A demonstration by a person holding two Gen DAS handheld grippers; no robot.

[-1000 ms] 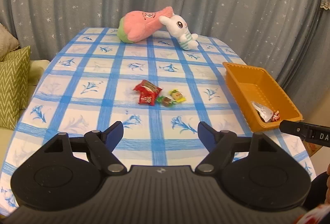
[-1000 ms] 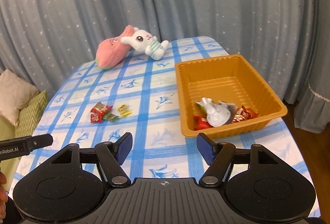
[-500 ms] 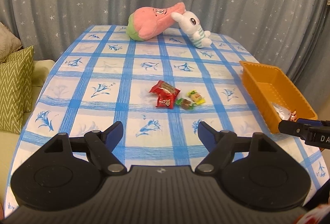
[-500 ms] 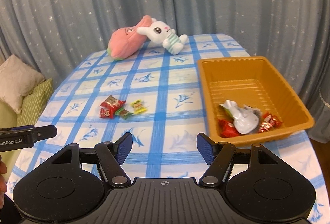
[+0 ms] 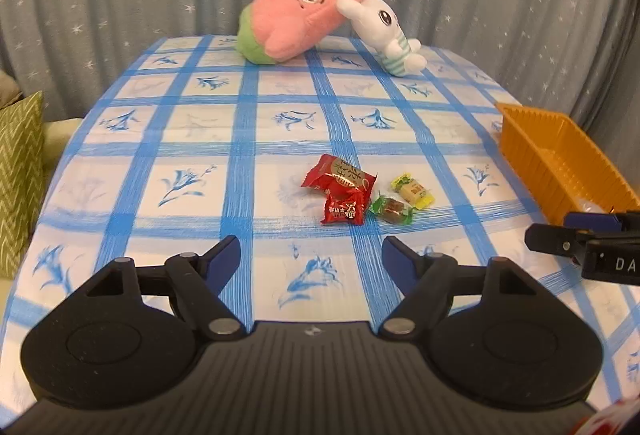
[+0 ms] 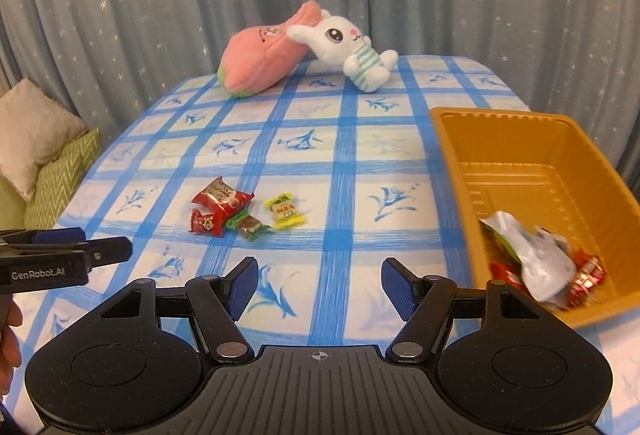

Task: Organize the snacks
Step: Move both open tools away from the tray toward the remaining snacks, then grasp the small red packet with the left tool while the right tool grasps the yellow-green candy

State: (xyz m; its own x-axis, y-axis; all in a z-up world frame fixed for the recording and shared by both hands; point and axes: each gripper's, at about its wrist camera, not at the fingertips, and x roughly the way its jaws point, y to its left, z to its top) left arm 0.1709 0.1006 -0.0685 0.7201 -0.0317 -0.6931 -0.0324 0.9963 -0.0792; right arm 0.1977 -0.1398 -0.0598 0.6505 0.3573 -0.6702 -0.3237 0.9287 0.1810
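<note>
Several wrapped snacks lie together mid-table: a large red packet [image 5: 340, 177] [image 6: 222, 195], a small red packet [image 5: 343, 210] [image 6: 206, 223], a green-ended brown candy [image 5: 393, 210] [image 6: 249, 225] and a yellow candy [image 5: 413, 190] [image 6: 285, 213]. An orange tray [image 6: 536, 159] [image 5: 560, 163] at the right holds a white-green packet [image 6: 532, 259] and red sweets. My left gripper [image 5: 311, 257] stands open just short of the snacks, nothing between its fingers. My right gripper [image 6: 319, 279] is open too, empty, over the cloth left of the tray.
A pink plush [image 5: 292, 25] and a white rabbit plush [image 5: 384, 35] lie at the table's far end before a grey starred curtain. Green and beige cushions [image 6: 44, 155] sit off the left edge. The blue-checked cloth [image 5: 192, 171] covers the table.
Both grippers have moved forward and lower toward the table. The snack pile looms larger in both views, and the tray has slid toward the right edge of each picture.
</note>
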